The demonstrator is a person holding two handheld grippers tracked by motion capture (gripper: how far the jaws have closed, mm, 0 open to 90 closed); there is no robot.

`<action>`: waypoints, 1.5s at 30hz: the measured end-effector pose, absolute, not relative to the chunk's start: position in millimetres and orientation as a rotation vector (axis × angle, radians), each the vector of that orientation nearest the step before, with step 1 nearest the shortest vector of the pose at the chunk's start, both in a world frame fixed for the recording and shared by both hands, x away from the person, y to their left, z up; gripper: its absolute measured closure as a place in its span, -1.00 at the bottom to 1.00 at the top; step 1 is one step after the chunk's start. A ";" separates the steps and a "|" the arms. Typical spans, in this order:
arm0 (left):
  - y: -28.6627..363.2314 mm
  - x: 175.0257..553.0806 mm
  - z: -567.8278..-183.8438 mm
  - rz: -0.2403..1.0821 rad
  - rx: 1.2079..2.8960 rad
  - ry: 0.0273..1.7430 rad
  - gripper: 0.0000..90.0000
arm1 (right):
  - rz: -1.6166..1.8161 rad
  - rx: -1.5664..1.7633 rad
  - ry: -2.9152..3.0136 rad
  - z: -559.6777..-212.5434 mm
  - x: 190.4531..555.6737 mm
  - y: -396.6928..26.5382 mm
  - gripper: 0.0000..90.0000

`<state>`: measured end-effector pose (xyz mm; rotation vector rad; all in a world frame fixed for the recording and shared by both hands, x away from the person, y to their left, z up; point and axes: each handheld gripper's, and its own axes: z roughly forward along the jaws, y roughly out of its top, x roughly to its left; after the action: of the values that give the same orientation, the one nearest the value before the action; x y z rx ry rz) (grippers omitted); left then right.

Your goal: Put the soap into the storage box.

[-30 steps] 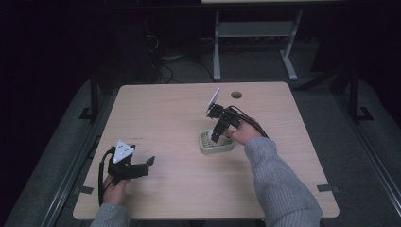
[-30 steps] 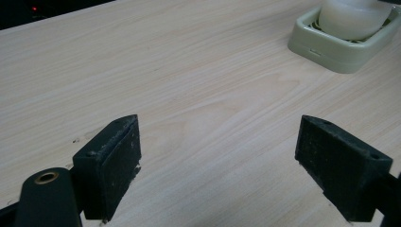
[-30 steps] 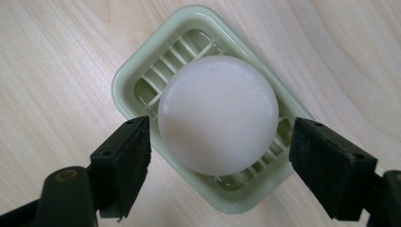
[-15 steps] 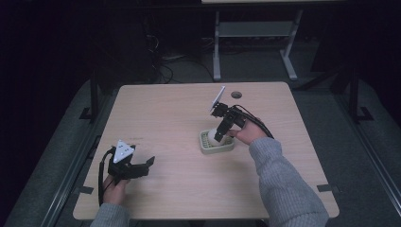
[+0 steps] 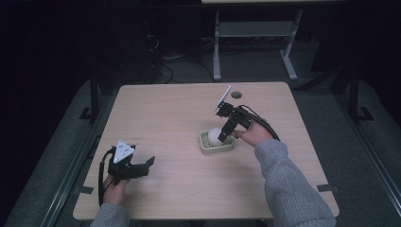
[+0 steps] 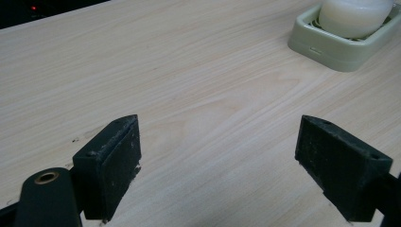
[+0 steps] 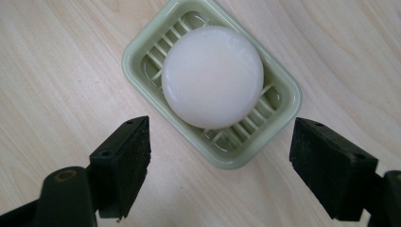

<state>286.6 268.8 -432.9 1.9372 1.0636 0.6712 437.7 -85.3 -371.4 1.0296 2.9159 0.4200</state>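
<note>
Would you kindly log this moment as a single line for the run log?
right gripper: open, above soap | soap: in green dish | left gripper: open, idle near table edge

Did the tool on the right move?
Yes. The right tool rose slightly toward the table's far edge, judged against the pale green ridged soap dish.
</note>
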 end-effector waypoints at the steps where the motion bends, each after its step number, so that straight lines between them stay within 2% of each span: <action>1: 268.7 286.7 -433.0 0.671 1.937 1.064 -0.67 | 0.417 1.033 2.913 -370.9 436.9 -86.7 -0.54; 45: 267.5 286.3 -432.9 0.673 1.950 1.058 -0.67 | 0.503 1.084 2.873 -369.2 408.2 -128.0 -0.51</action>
<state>286.3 267.5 -432.9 1.9503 1.0585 0.6729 408.2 -128.0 -369.2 1.0843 2.8732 0.5031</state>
